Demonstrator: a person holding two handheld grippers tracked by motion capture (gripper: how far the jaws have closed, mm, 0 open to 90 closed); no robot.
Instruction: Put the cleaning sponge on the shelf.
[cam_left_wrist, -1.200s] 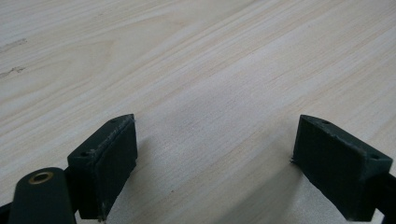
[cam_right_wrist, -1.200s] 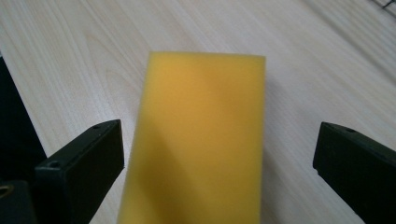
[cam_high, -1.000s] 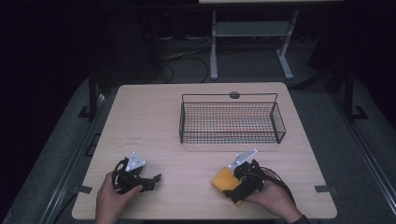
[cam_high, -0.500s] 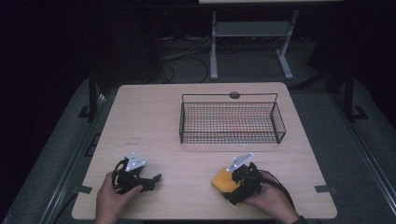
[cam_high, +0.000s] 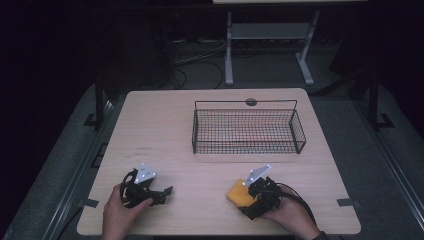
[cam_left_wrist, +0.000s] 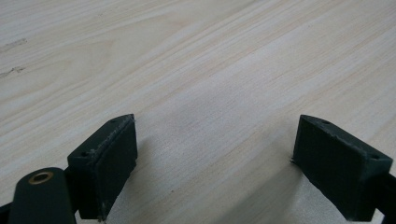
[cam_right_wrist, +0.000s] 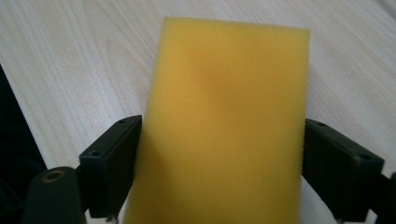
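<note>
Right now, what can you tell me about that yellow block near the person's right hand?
The yellow block looks like a soft sponge: a plain flat rectangle with a matte, faintly grainy face and no markings. It sits between the two black jaws of the right tool, which stand against its long sides, so it appears gripped. In the high view it shows as an orange-yellow slab at the near right part of the wooden table, in front of the wire basket and apart from it. Whether it rests on the table or is lifted, I cannot tell.
</note>
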